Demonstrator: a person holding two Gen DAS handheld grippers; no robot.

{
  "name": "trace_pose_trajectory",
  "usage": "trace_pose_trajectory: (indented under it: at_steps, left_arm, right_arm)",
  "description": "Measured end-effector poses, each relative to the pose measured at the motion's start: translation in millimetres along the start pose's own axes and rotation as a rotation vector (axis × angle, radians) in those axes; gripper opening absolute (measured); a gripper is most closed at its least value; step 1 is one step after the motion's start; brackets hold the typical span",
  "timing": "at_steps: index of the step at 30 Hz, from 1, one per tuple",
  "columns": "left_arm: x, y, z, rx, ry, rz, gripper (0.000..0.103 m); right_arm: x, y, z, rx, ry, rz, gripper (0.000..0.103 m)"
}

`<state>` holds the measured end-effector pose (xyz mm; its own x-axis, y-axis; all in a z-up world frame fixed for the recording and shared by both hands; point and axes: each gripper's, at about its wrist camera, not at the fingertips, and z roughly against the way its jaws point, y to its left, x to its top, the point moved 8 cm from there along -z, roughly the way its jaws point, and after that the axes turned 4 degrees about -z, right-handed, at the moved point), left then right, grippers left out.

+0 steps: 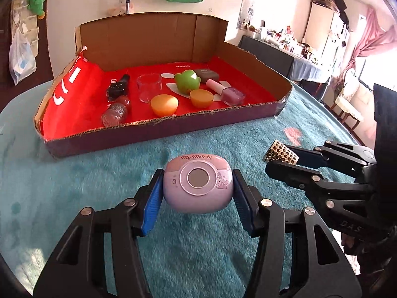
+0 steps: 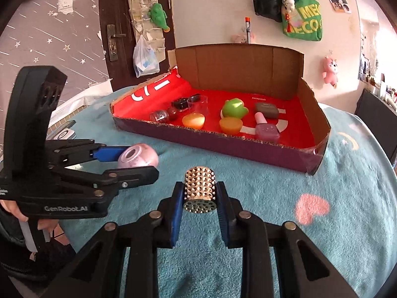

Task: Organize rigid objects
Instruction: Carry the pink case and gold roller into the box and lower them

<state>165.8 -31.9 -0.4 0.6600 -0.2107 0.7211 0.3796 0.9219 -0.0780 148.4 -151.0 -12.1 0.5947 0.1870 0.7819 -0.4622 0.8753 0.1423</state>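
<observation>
My left gripper (image 1: 198, 188) is shut on a pink and lilac My Melody case (image 1: 197, 183), held just above the teal cloth. The same case (image 2: 138, 159) shows between the left gripper's fingers at the left of the right wrist view. My right gripper (image 2: 199, 190) is shut on a small gold studded box (image 2: 199, 190), also lifted off the cloth. That studded box (image 1: 282, 154) appears at the right of the left wrist view, clamped in the right gripper. Both grippers face an open cardboard box (image 1: 158, 130) lined in red.
Inside the cardboard box (image 2: 248, 150) lie a green toy (image 1: 185, 82), two orange cups (image 1: 164, 104), a clear glass (image 1: 149, 87), a pink nail polish bottle (image 1: 227, 92), a brown case (image 1: 206, 75) and dark bottles (image 1: 119, 88). A round table covered in teal cloth (image 1: 99, 186) carries it all.
</observation>
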Motion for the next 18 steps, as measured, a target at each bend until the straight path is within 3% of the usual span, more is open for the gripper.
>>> trace_pose_trajectory:
  at_steps: [18]
  left_arm:
    - [-1.0, 3.0, -2.4, -0.017, 0.005, 0.018, 0.051]
  right_arm:
    - [-4.8, -3.5, -4.8, 0.003, 0.019, -0.036, 0.027]
